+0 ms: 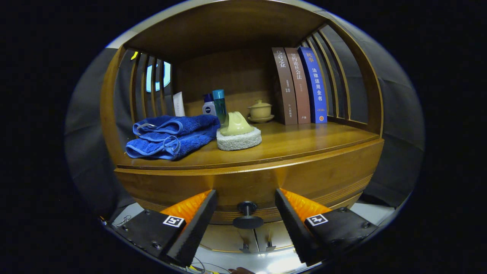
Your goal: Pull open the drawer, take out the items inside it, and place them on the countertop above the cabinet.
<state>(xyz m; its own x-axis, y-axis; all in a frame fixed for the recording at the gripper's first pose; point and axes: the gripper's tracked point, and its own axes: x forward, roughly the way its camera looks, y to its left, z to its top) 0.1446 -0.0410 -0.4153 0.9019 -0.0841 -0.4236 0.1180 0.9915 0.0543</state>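
The wooden cabinet's drawer front fills the space just ahead of the fingers. Its dark round knob sticks out toward me and lies between the two fingers, apart from both. My gripper is open and holds nothing. The drawer's inside is hidden. Above the drawer runs the countertop, with folded blue towels on its left part and a white sponge with a pale yellow piece on top beside them.
At the back of the countertop stand two bottles, a white tube, a lidded yellow cup on a saucer and three upright books. Slatted side walls and a top board enclose the shelf. Lower cabinet doors with small handles sit under the drawer.
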